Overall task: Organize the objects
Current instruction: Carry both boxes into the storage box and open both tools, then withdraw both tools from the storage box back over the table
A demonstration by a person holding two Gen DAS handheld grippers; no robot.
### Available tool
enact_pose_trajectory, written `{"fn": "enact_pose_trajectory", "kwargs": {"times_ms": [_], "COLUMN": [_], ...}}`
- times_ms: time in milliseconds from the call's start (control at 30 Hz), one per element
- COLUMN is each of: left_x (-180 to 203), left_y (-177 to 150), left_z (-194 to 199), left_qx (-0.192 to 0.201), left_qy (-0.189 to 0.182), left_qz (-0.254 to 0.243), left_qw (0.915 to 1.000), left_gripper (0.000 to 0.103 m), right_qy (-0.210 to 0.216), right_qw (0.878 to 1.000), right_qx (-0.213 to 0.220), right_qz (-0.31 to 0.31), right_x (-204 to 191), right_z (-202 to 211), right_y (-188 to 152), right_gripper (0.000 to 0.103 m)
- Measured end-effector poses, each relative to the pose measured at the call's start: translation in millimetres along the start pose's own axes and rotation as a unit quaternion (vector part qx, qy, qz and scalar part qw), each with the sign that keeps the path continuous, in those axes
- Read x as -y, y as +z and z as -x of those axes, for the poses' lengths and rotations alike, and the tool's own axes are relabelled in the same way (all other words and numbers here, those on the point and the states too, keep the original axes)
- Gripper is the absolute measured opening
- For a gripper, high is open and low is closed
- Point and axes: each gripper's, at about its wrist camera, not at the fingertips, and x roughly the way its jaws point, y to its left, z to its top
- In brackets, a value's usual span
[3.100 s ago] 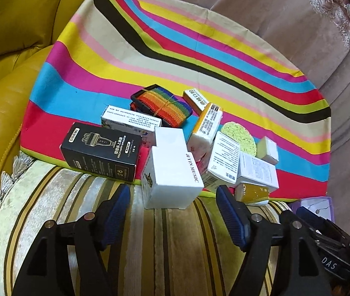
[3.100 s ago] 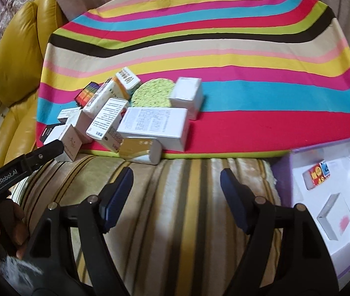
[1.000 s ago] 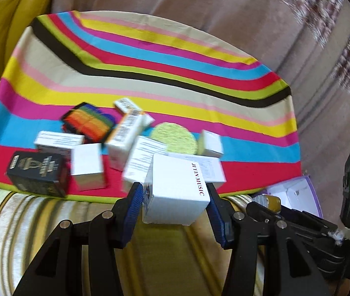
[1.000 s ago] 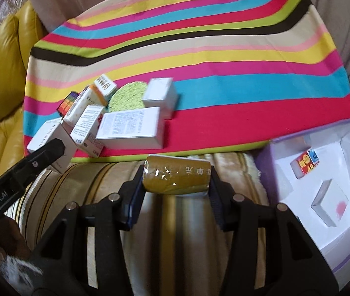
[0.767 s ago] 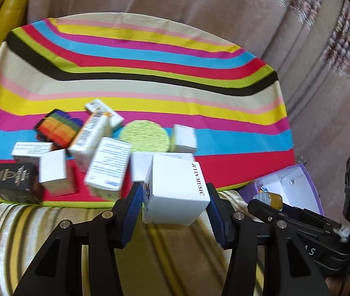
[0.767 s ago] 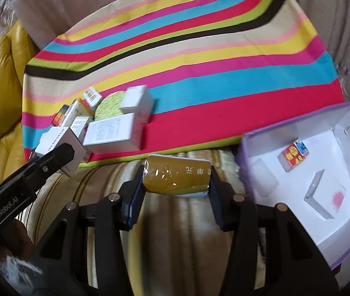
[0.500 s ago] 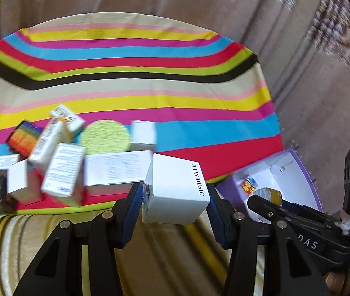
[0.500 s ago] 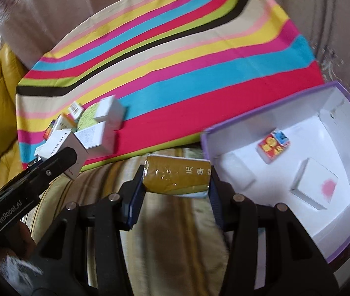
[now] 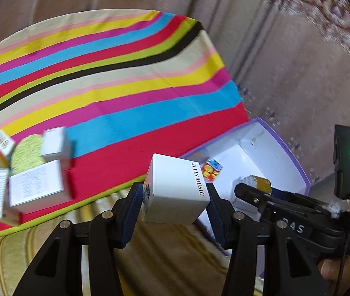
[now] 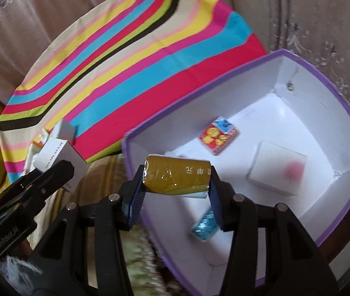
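- The left gripper point(image 9: 173, 203) pinches a white box point(image 9: 176, 189) printed "JIYIN MUSIC", low in the left wrist view's centre, its blue pads on two opposite sides. The box sits tilted between the fingers and hangs over the sofa cushion point(image 9: 51, 244), short of the purple-rimmed storage box point(image 9: 295, 162) at right; released here, it would likely land outside.
- The right gripper point(image 10: 176, 193) pinches a gold packet point(image 10: 176, 177) by its ends, at the middle of the right wrist view, just over the storage box's near wall point(image 10: 135, 148). The wrapping looks glossy, so I judge a slip possible, and a low approach could catch that wall.
- Both loads head for one opening, and the right gripper already shows at lower right of the left view: the two could knock together.
- Inside lie a red-and-yellow packet point(image 10: 218, 135), a white carton point(image 10: 277, 170) and a blue foil piece point(image 10: 204, 225); dropping onto them may make the new items tip.
- The remaining boxes point(image 9: 37, 187) sit crowded at the striped cloth's point(image 9: 115, 81) edge, at left.
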Motion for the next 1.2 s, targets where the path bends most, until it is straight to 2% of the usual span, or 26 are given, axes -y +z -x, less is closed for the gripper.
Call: {"fn": "enact_pose_trajectory", "kwargs": {"times_ms": [300, 333, 467, 600, 700, 767, 933, 1033, 1200], "left_x": [33, 35, 37, 35, 34, 34, 28, 24, 14], "left_y": [2, 2, 3, 7, 11, 14, 16, 14, 11], "left_z": [-18, -18, -19, -12, -2, 5, 23, 34, 46], "left_qx": [-0.022, -0.023, -0.023, -0.001, 0.023, 0.037, 0.08, 0.109, 0.13], "left_qy": [-0.033, -0.036, -0.041, -0.033, -0.01, 0.019, 0.062, 0.06, 0.053], "left_qz": [-0.036, -0.04, -0.04, -0.034, -0.036, -0.042, -0.042, -0.06, -0.055], "left_qw": [0.9986, 0.9983, 0.9981, 0.9989, 0.9991, 0.9982, 0.994, 0.9905, 0.9885], "left_gripper": [0.052, 0.053, 0.065, 0.083, 0.084, 0.085, 0.085, 0.085, 0.085], "right_qy": [-0.035, -0.037, -0.042, -0.05, -0.06, -0.072, -0.105, -0.122, -0.144], "right_qw": [0.999, 0.999, 0.999, 0.998, 0.998, 0.997, 0.993, 0.99, 0.981], "right_qx": [0.007, 0.006, 0.002, 0.007, 0.015, 0.018, 0.039, 0.061, 0.122], "right_qz": [-0.027, -0.028, -0.03, -0.026, -0.015, -0.005, 0.029, 0.046, 0.052], "right_x": [35, 37, 41, 41, 37, 33, 21, 11, -5], "right_z": [1, 1, -1, 2, 6, 9, 17, 26, 44], "right_y": [5, 6, 6, 7, 9, 10, 13, 15, 17], "right_gripper": [0.053, 0.056, 0.068, 0.075, 0.078, 0.08, 0.082, 0.087, 0.09]}}
